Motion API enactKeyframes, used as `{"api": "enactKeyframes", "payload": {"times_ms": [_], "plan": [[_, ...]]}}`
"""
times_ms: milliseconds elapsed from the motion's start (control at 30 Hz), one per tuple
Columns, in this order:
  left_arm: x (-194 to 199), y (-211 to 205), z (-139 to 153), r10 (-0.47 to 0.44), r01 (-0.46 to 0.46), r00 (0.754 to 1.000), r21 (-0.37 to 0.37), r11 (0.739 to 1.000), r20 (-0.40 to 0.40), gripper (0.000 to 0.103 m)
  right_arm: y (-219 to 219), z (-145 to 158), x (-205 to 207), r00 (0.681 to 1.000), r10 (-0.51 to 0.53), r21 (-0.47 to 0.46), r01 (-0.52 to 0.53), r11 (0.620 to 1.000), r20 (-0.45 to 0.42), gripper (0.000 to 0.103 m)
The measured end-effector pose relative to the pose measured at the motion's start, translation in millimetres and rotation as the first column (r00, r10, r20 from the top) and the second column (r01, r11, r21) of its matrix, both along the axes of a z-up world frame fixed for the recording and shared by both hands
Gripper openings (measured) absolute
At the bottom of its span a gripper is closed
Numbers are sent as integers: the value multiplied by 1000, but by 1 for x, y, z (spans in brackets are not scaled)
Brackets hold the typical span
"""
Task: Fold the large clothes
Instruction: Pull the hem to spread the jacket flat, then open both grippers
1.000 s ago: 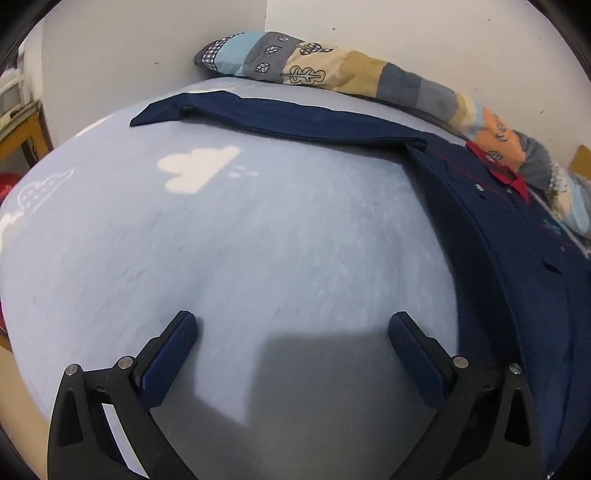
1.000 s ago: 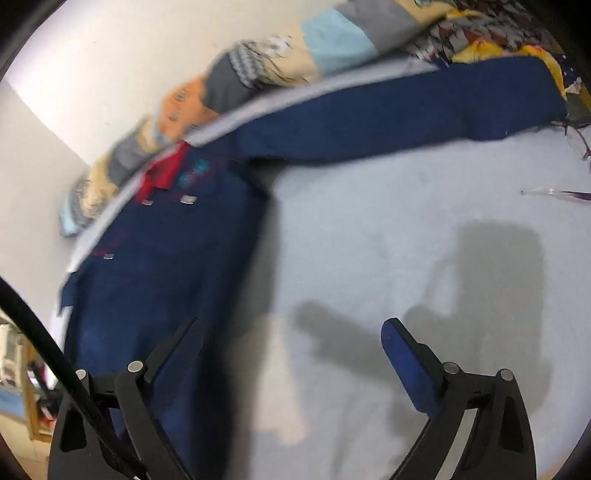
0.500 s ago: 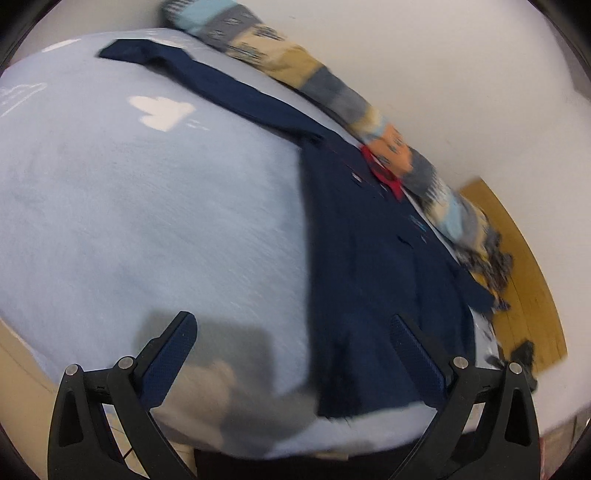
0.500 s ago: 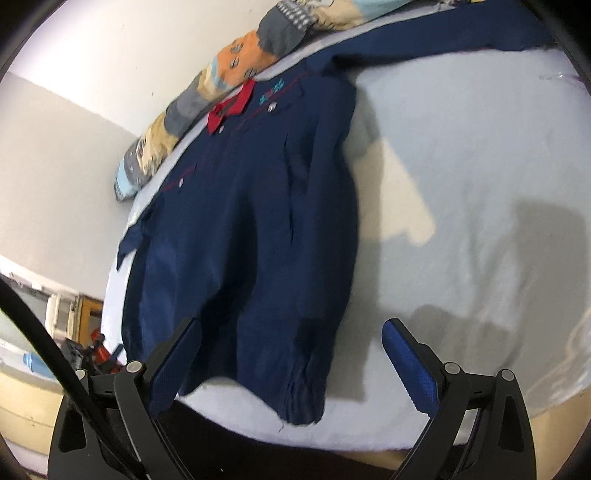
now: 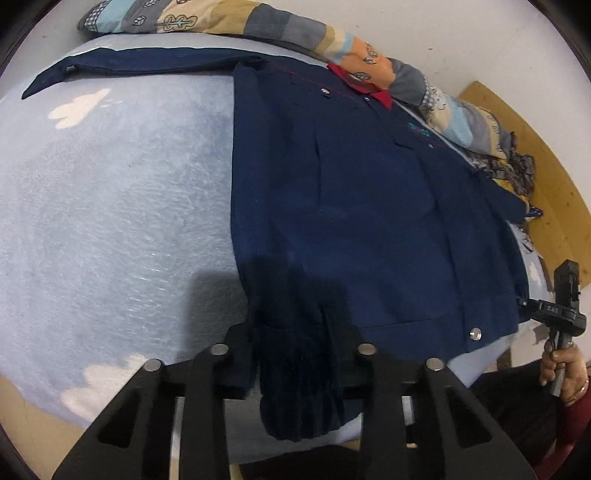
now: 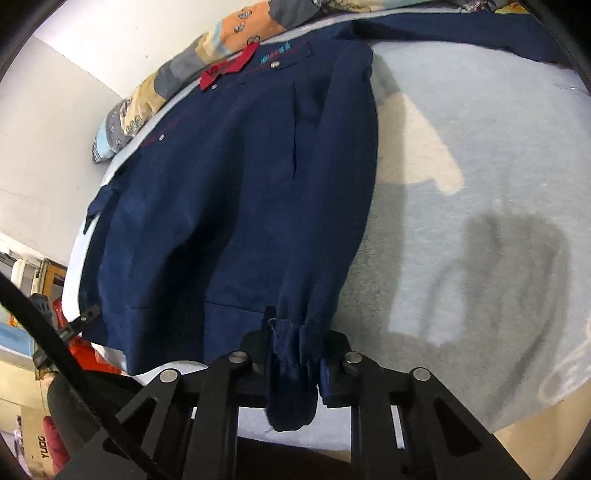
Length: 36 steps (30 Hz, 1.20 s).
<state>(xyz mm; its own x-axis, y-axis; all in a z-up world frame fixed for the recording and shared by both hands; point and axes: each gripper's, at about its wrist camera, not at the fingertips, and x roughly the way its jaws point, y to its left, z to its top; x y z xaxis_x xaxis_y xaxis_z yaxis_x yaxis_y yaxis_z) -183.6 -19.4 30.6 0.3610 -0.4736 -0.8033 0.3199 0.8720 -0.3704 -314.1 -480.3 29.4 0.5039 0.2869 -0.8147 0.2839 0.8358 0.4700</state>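
L tongs point(image 5: 295, 363): jaws closing, clamped on the hem corner of the navy jacket point(image 5: 369, 192) at the near edge of the bed point(image 5: 110, 221); dark fabric bunches between the pads and hangs over the edge. R tongs point(image 6: 293, 363): jaws closing, clamped on the opposite hem corner, gathered cloth pinched between the pads. In the L wrist view a hand point(image 5: 563, 369) grips the R tool handle at far right, red sleeve point(image 5: 576, 417) below it.

Writing: small white print on the R tool body, not legible. Cardboard box point(image 6: 35, 448) low left in the R wrist view reads approx. "YUDO", seen rotated. Teal embroidery point(image 6: 275, 54) on the jacket chest, not readable.

Jacket orientation: lies flat, front up, long axis runs near to far; hem at the near bed edge, red collar point(image 5: 364, 83) at the far side. One sleeve point(image 5: 140, 68) extends sideways along the far edge; the other sleeve does likewise in the R wrist view.

Bed: pale blue fleece cover w/ white cloud print point(image 5: 75, 110). Patchwork quilt point(image 5: 258, 26) rolled along the far side against a white wall point(image 5: 443, 33). Wood panel point(image 5: 546, 177) at far right.
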Motion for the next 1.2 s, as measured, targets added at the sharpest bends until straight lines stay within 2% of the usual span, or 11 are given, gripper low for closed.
{"api": "enactKeyframes", "payload": {"times_ms": [300,400,467,500,633,700,833,933,1000,1067,1200], "plan": [[-16,23,7,-3,2,1000,63,998,22,24,-43,25,-46,980,-196,-41,196,980,20,22],[-24,30,18,-4,0,998,76,997,58,29,-52,30,-53,951,-309,-136,308,942,10,35],[-33,34,33,-19,8,993,95,995,114,46,-62,46,-58,928,-369,-117,373,920,58,56],[-37,35,40,-18,3,990,103,995,140,53,-64,52,-58,923,-376,-105,383,918,80,73],[-46,21,100,9,-52,948,128,990,318,74,-57,89,-40,938,-276,-122,305,944,210,77],[-43,10,126,43,-95,923,117,989,383,95,-49,113,-19,943,-213,-145,255,956,256,77],[-36,-29,182,125,-163,838,26,986,531,98,-31,159,11,921,-119,-166,191,967,370,80],[-18,-68,201,162,-195,807,-2,981,568,99,-23,188,28,881,-106,-114,178,977,462,85],[-4,-97,199,171,-223,806,22,975,567,100,-20,196,38,866,-112,-93,179,979,488,88],[19,-134,183,145,-235,827,99,967,543,100,-23,191,52,861,-115,-81,178,981,495,90],[49,-189,142,122,-261,853,212,942,507,100,-46,132,80,876,-177,-11,204,979,448,91]]}}
